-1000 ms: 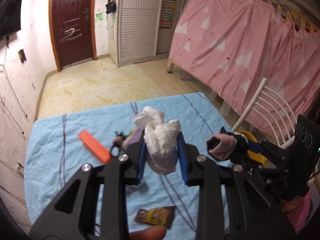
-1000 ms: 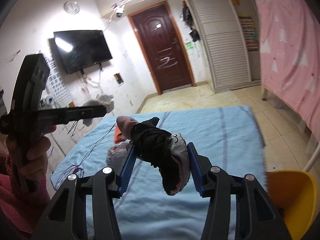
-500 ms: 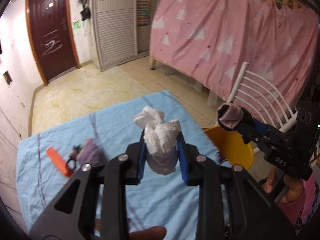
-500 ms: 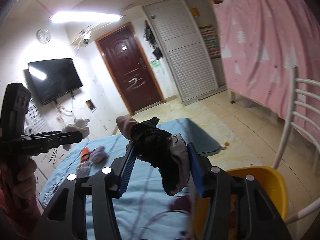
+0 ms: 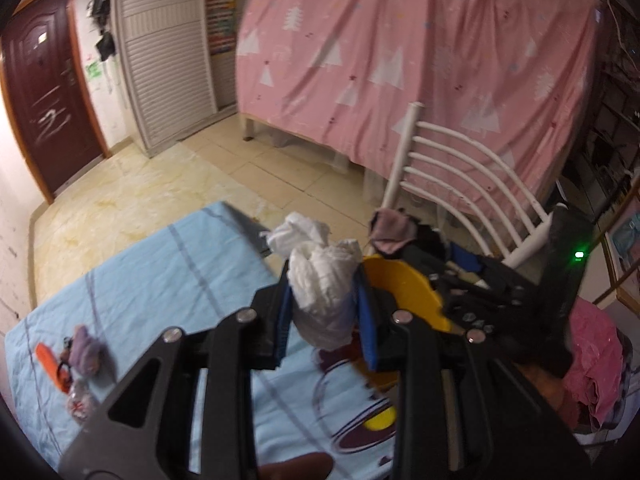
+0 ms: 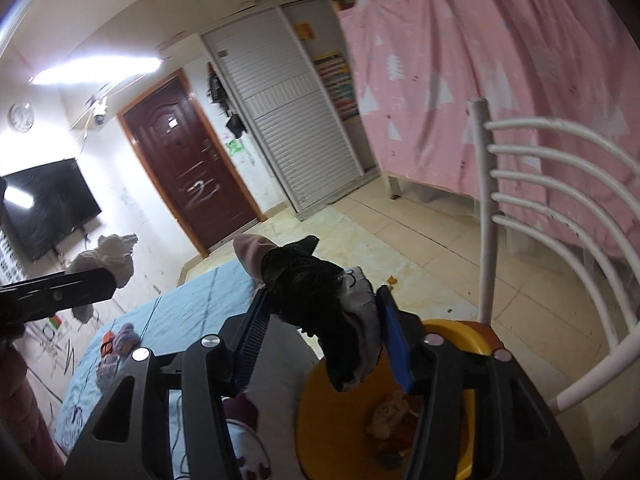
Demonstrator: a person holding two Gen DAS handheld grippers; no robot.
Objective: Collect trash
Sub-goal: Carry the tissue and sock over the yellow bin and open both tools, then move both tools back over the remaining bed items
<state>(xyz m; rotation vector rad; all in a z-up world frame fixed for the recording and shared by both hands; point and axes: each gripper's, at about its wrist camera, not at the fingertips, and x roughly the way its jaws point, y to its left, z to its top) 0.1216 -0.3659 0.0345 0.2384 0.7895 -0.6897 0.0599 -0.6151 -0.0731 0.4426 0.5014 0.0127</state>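
The job looks partly done. The yellow bin (image 6: 472, 340) stands just off the right edge of the table (image 5: 160, 280), in front of the white chair (image 6: 560, 220), and some crumpled scraps already lie in its bottom, so I judge that a few pieces have gone in. Two more are on their way: the left gripper (image 5: 324, 316) is clamped narrowly on a wad of white tissue (image 5: 324, 280), held near the bin's left rim, and the right gripper (image 6: 320, 340) has a pink and black cloth (image 6: 316, 292) between its blue pads directly over the bin's mouth. The right jaws have just been opening, and a gap shows between the cloth and the right-hand pad, so the cloth now only hangs against the left pad and seems about to drop. Still left on the blue cover, at the table's far left end, are an orange strip (image 5: 50, 366), a small purple bundle (image 5: 86, 350) touching it, and a clear wrapper (image 5: 80, 400) just nearer. Those three, plus the tissue, remain to be binned.
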